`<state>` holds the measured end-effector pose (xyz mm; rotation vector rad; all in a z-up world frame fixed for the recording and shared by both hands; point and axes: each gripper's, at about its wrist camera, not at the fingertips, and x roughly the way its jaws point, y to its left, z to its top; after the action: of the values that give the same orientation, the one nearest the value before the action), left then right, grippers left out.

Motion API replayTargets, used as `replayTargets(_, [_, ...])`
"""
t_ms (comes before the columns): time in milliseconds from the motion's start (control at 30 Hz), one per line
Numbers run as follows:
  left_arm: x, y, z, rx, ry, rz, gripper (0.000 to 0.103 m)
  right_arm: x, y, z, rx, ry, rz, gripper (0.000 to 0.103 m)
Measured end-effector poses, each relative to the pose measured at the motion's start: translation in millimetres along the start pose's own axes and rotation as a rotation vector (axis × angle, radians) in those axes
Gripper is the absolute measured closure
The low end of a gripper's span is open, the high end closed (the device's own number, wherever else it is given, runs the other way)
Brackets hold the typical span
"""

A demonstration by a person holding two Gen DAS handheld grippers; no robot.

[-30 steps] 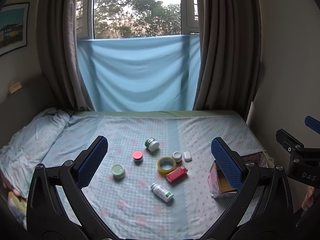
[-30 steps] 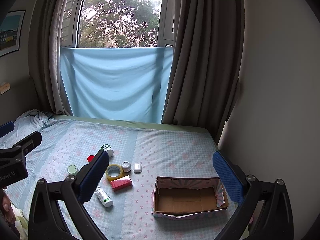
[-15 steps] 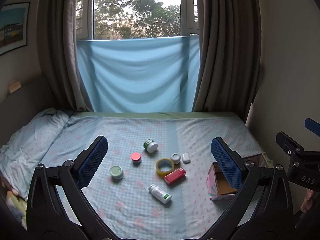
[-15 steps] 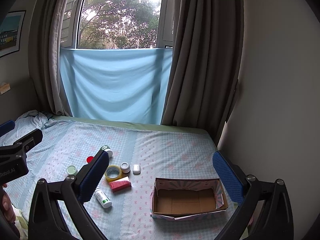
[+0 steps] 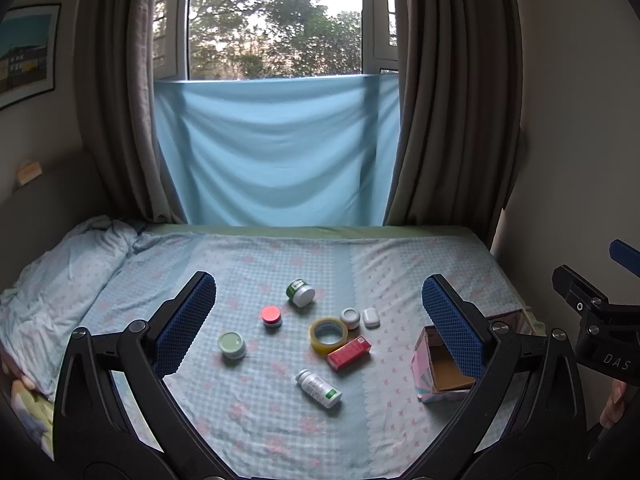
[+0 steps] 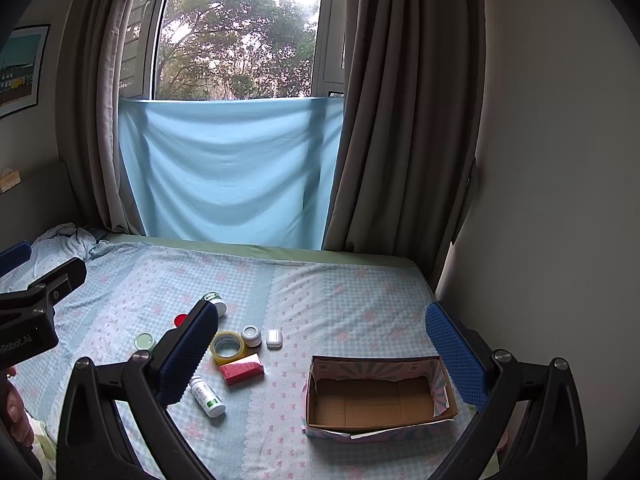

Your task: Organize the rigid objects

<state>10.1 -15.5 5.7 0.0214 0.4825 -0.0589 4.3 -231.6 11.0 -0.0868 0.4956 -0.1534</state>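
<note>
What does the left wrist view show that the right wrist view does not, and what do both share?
Only the left wrist view shows the red-lidded round jar whole; in the right wrist view a gripper finger hides most of it. Only the right wrist view shows the open cardboard box's bare brown floor in full. Both share the yellow tape roll, the red rectangular carton, the white pill bottle lying on its side and the blue patterned bedsheet. Both grippers, left and right, are open.
</note>
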Motion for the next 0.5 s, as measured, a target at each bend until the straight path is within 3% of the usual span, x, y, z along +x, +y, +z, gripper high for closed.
replayTargets(500, [-3.0, 5.3, -3.1, -0.003, -0.007, -0.004, 0.001, -1.3, 2.2, -2.8, 0.011, -0.006, 0.006, 0.000])
